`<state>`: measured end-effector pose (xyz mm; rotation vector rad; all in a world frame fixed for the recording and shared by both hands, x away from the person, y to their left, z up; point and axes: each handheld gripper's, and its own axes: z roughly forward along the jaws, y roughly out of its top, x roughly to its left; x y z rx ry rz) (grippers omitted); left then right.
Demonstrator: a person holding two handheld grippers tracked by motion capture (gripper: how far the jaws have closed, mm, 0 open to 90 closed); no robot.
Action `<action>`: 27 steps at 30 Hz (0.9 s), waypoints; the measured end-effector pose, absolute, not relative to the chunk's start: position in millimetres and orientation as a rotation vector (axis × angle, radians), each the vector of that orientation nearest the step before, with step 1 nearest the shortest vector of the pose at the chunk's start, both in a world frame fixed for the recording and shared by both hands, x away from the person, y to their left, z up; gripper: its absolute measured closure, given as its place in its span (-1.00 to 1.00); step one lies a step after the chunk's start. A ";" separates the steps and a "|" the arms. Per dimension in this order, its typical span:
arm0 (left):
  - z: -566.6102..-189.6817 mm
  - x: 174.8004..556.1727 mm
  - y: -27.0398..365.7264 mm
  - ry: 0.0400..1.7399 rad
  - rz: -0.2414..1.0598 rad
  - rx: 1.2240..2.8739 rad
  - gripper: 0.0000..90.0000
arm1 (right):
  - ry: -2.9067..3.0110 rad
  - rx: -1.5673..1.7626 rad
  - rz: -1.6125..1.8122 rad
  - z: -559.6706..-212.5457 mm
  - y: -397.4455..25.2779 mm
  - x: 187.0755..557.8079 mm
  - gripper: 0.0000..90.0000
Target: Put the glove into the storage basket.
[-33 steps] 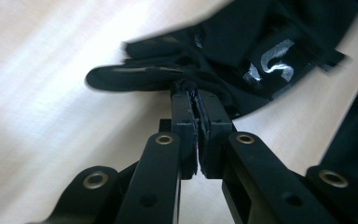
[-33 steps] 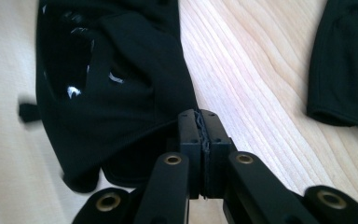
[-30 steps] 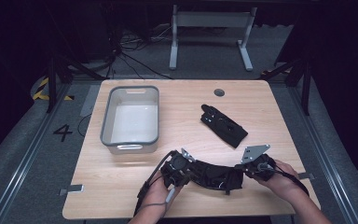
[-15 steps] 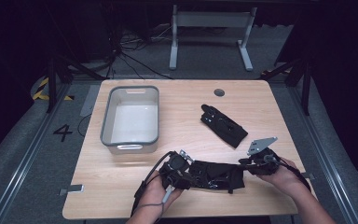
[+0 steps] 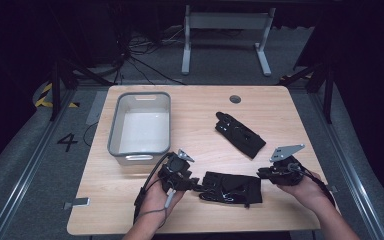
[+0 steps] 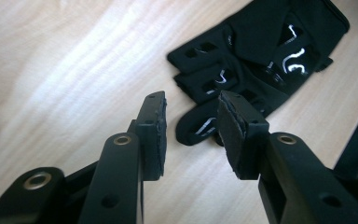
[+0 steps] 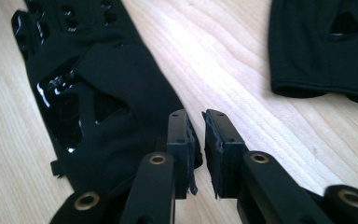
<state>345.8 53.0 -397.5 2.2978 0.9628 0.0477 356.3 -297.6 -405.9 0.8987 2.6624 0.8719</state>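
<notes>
A black fingerless glove point(image 5: 232, 187) lies flat on the wooden table point(image 5: 200, 110) near its front edge, between my two grippers. My left gripper point(image 5: 194, 183) is at the glove's finger end. In the left gripper view it point(image 6: 191, 126) stands open, and a finger of the glove point(image 6: 261, 51) lies just beyond the jaws. My right gripper point(image 5: 261, 173) is at the cuff end. In the right gripper view it point(image 7: 196, 135) is slightly open, with bare wood in the gap and the glove point(image 7: 98, 93) beside its left jaw. A second black glove point(image 5: 240, 134) point(image 7: 321, 46) lies farther back.
A grey plastic bin point(image 5: 140, 127) stands empty on the left half of the table, just behind my left gripper. A small round grommet point(image 5: 235, 99) sits near the far edge. The table's front edge runs close under both hands.
The glove, earlier held stretched between both grippers, now lies flat on the table. Both grippers have let go of it, and the right one has drawn back to the right.
</notes>
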 end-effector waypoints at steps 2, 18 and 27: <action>-397.4 347.1 54.2 0.969 0.049 2.295 0.35 | 2.663 0.911 0.884 -405.8 -298.0 356.8 0.81; -396.1 361.2 69.9 0.915 0.112 2.252 0.31 | 2.554 1.034 1.041 -397.0 -301.8 369.4 0.88; -398.9 359.2 73.4 0.916 0.153 2.246 0.27 | 2.496 1.103 1.076 -385.6 -304.5 406.5 0.85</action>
